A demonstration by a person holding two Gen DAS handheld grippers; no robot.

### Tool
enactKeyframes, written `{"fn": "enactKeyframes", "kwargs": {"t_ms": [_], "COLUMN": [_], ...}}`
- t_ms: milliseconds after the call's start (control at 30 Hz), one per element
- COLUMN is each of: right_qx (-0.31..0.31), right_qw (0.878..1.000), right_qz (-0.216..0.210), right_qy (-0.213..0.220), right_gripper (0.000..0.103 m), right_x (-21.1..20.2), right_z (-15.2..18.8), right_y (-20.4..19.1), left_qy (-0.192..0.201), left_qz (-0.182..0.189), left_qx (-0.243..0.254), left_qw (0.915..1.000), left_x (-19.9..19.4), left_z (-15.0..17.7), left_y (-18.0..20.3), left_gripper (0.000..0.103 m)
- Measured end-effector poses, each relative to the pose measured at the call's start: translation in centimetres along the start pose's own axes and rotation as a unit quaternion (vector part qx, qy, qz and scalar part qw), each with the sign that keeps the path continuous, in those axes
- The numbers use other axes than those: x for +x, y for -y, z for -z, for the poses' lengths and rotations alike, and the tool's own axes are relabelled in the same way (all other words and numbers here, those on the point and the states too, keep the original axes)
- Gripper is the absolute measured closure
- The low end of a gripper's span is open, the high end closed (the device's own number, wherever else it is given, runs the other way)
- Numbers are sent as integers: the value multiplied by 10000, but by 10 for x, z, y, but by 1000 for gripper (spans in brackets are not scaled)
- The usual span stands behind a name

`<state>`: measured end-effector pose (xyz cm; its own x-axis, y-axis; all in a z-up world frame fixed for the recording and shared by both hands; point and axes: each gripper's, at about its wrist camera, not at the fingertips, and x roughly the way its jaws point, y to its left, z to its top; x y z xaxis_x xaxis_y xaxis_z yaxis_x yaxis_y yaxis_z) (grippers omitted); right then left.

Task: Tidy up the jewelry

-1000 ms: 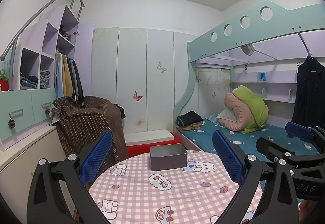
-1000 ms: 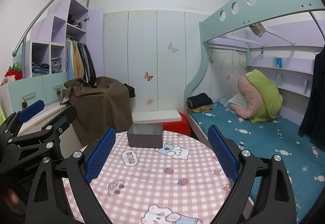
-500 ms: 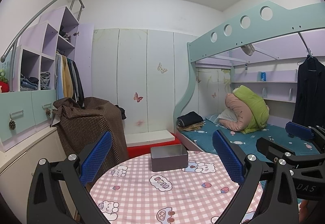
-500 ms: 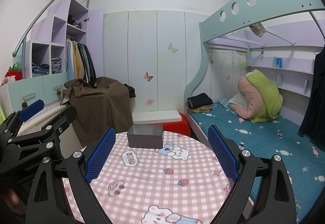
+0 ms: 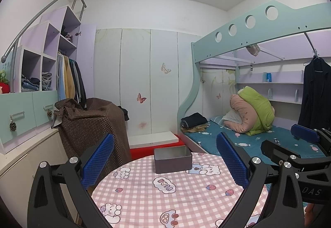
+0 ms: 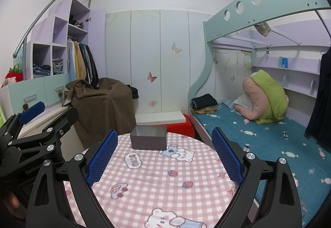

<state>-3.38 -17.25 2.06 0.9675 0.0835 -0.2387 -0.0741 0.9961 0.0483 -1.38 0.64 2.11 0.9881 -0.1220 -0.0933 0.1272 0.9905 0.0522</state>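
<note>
The bunk bed (image 5: 258, 141) with its teal mattress occupies the 3 o'clock side of the room; a rolled green and pink quilt (image 5: 251, 113) lies on it. A brown dotted cloth (image 5: 91, 122) drapes over furniture at 9 o'clock. The round tabletop (image 5: 165, 192), covered in pink checked fabric with bear prints, fills the foreground. A grey rectangular box (image 5: 172, 159), lid off and interior not readable, sits at the tabletop's 12 o'clock edge. Left claw (image 5: 165, 162): blue pads spread wide, nothing between them, above the near tabletop. Right claw (image 6: 164, 157): likewise spread wide and empty, the box ahead between its fingers, apart from both.
</note>
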Motion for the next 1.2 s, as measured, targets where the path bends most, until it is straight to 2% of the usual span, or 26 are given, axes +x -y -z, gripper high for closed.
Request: {"fn": "enactKeyframes", "kwargs": {"t_ms": [1200], "right_qx": [-1], "right_qw": [10000], "right_qz": [5], "right_qy": [-14], "right_gripper": [14], "right_x": [2], "right_z": [2], "right_y": [-3], "left_qy": [-101], "left_qz": [48], "left_qx": [-50], "left_qw": [9999], "left_x": [2], "left_z": [7], "left_y": [-5], "left_gripper": [7]}}
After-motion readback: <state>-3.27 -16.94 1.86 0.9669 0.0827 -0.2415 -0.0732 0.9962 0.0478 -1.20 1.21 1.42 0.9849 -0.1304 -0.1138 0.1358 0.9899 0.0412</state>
